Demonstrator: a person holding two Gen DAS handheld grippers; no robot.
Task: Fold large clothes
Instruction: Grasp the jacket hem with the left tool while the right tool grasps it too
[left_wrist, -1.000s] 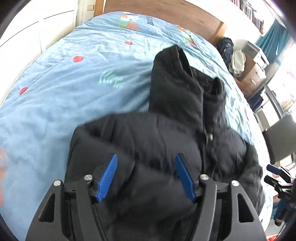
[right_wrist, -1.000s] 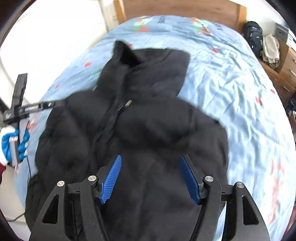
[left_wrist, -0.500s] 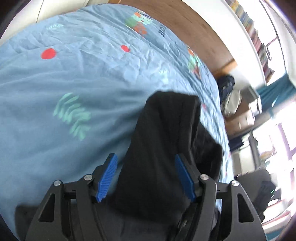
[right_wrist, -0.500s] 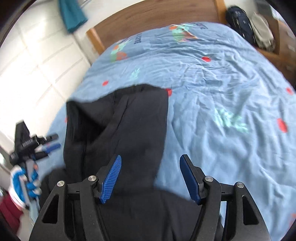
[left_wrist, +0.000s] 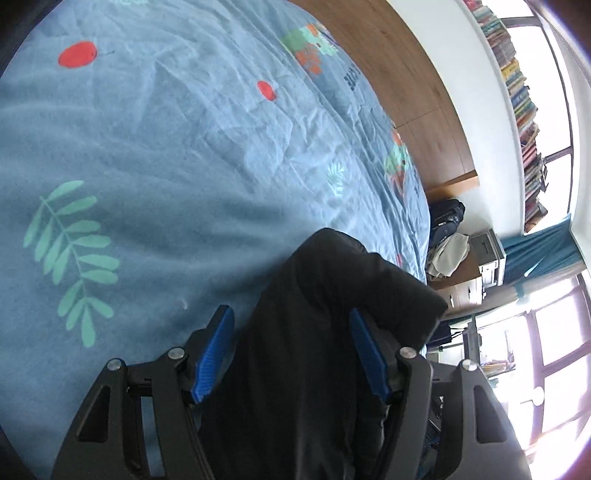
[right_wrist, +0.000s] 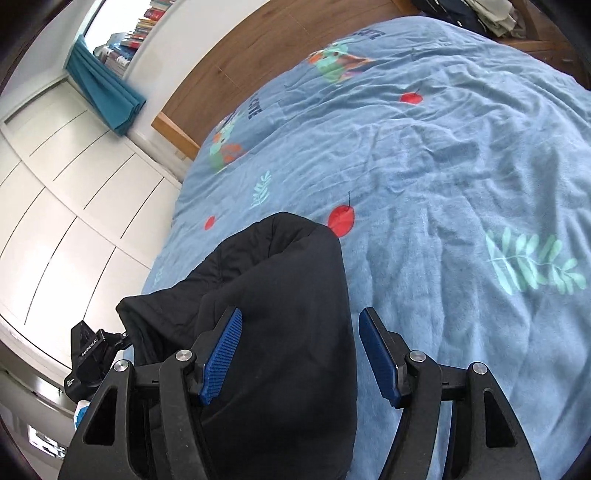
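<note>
Black jacket (right_wrist: 295, 314) on blue duvet (right_wrist: 443, 184), "GenRobot.AI" on left tool (right_wrist: 92, 354)

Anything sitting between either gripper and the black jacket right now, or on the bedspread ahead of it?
Nothing visible. The black jacket lies directly between the open fingers of the left gripper, and likewise at the right gripper. The blue bedspread beyond the jacket shows only its printed pattern and wrinkles.

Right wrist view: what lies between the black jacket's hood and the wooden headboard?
Only the blue bedcover, wrinkled, with printed cherries and leaves. Nothing else lies between the black jacket and the headboard; the right wrist view shows this.
</note>
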